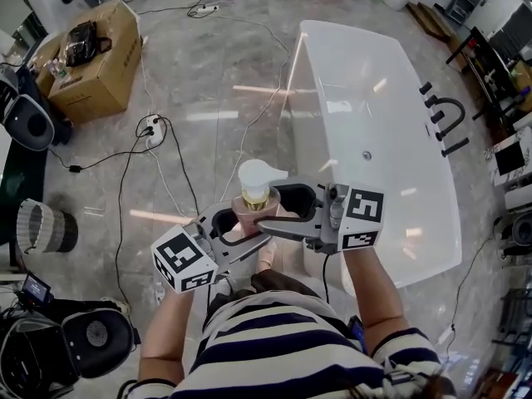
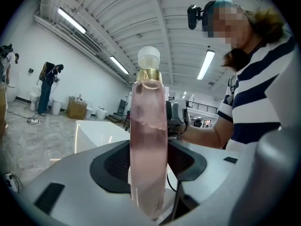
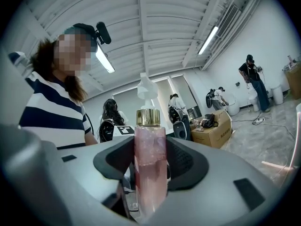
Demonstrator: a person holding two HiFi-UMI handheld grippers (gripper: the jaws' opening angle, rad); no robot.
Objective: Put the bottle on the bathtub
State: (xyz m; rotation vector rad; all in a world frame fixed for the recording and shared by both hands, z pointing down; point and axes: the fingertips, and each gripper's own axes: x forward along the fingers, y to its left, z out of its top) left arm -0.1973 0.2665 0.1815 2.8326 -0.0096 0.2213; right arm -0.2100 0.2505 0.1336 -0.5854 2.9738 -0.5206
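A pink bottle (image 1: 256,199) with a gold collar and a white pump head is held upright in the air close in front of me, just left of the near end of the white bathtub (image 1: 366,115). My left gripper (image 1: 237,224) grips it from the left and my right gripper (image 1: 291,213) from the right, both shut on its body. In the left gripper view the bottle (image 2: 148,145) stands between the dark pads, with the bathtub (image 2: 94,131) behind. In the right gripper view the bottle (image 3: 150,159) is likewise clamped between the pads.
Black faucet fittings (image 1: 445,119) sit on the tub's far rim. A cardboard box (image 1: 91,52), a power strip with cables (image 1: 151,127) and a speaker (image 1: 29,119) lie on the floor to the left. Other people stand in the room (image 3: 254,81).
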